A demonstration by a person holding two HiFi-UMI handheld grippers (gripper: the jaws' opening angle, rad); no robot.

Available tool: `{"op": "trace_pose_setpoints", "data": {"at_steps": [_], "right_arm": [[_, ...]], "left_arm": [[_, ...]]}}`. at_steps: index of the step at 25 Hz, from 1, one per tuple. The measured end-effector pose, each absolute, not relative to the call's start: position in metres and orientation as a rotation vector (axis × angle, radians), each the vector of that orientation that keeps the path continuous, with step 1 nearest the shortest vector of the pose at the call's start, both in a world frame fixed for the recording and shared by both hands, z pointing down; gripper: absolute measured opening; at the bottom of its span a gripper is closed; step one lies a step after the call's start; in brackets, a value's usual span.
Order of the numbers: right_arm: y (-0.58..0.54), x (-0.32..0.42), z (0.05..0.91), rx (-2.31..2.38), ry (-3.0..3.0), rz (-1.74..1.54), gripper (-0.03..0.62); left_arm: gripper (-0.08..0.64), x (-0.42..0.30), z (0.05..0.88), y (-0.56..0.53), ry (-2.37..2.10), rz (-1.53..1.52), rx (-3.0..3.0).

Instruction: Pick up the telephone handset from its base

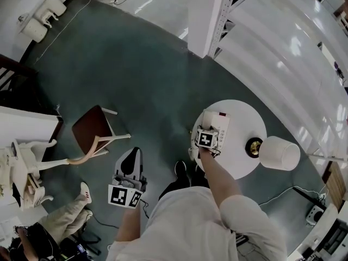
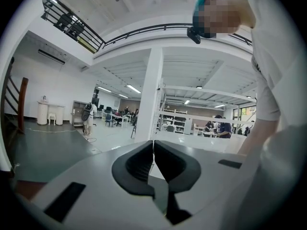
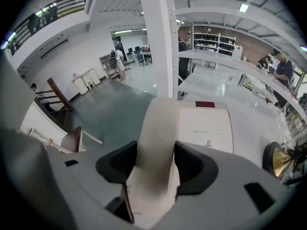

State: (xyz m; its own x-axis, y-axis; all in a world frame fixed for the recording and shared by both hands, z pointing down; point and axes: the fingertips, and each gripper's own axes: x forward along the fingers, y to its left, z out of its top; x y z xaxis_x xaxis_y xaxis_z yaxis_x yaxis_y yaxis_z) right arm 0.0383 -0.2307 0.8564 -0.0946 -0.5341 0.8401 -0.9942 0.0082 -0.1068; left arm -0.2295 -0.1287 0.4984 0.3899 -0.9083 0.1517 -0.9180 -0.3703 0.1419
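Note:
A cream telephone base (image 3: 206,128) with a small red patch sits on the round white table (image 1: 244,113). Its handset (image 3: 158,138) runs along the base's left side and passes between my right gripper's (image 3: 156,164) dark pads, which touch it on both sides. In the head view that gripper (image 1: 206,140) points steeply down over the phone (image 1: 216,121) at the table's left part. My left gripper (image 1: 130,162) hangs well left of the table over the green floor. In its own view the left gripper (image 2: 153,159) shows its pads meeting, with nothing between them.
A white-shaded lamp (image 1: 278,152) with a brass base (image 3: 274,159) stands on the table's right side. A wooden chair (image 1: 92,129) stands on the floor to the left. A white pillar (image 1: 209,15) and shelving rise behind the table. A seated person's legs (image 1: 65,213) are at lower left.

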Motion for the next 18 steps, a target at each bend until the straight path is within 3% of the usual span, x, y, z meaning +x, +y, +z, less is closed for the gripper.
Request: {"op": "trace_pose_setpoints", "data": {"at_steps": [18], "right_arm": [[-0.226,0.038,0.857,1.622,-1.64,1.063,0.23]], "left_arm": [[0.023,-0.24,0.495,-0.131,-1.634,0.062,2.448]]}}
